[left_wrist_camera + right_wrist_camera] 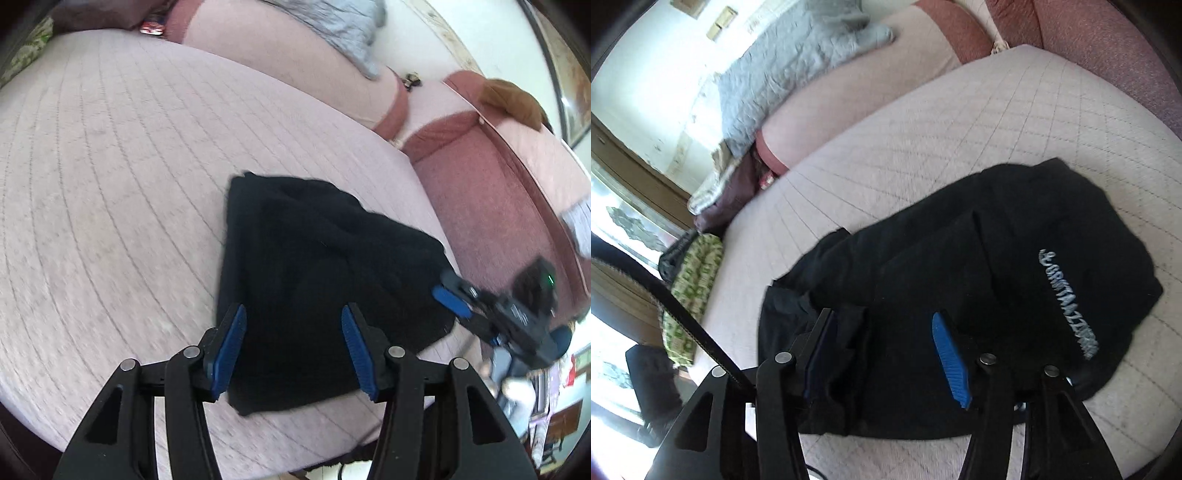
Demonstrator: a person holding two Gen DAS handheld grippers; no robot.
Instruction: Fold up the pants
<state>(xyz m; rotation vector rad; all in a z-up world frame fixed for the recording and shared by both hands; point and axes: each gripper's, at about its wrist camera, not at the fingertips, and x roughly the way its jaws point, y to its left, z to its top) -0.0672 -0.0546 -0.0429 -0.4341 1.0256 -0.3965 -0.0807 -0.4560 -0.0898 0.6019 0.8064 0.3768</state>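
The black pants (960, 295) lay folded in a pile on the pink cushion (110, 166). They looked soft, floppy and light, best picked up by an edge or corner. The left claw (291, 350) and the right claw (886, 354) were both spread apart, pinching nothing. The white words were too blurry to read.

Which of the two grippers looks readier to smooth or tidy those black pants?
Probably the left hand-held gripper: it hangs open over the folded black pants, while the right hand-held gripper sits at their edge.
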